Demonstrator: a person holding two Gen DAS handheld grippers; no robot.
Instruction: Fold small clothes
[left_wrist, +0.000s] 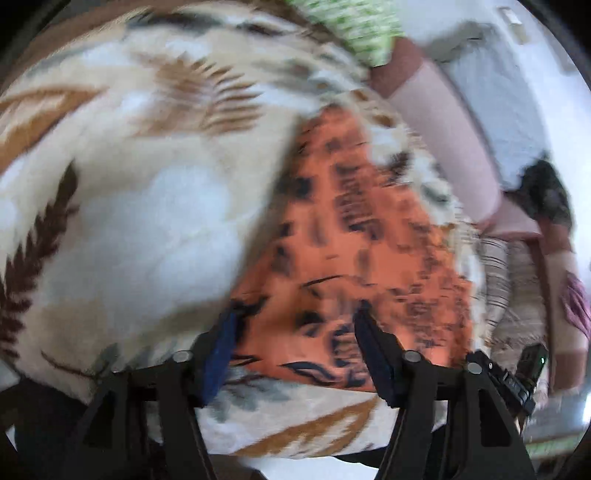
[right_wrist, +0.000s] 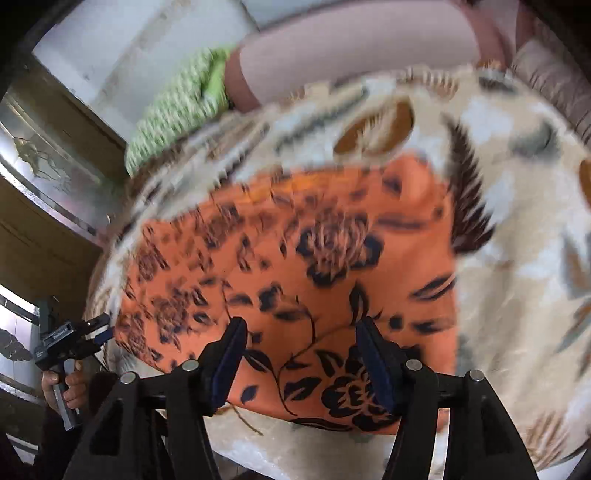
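An orange cloth with a black flower print lies flat on a cream leaf-patterned blanket. It also shows in the left wrist view, blurred. My right gripper is open, jaws wide apart, just above the cloth's near edge, holding nothing. My left gripper is open over the cloth's near left corner, empty. The left gripper also shows in the right wrist view, at the cloth's left corner, held by a hand.
A green and white patterned cloth lies at the blanket's far edge, also in the left wrist view. A pink padded edge runs behind the blanket. A wooden and glass door stands at left.
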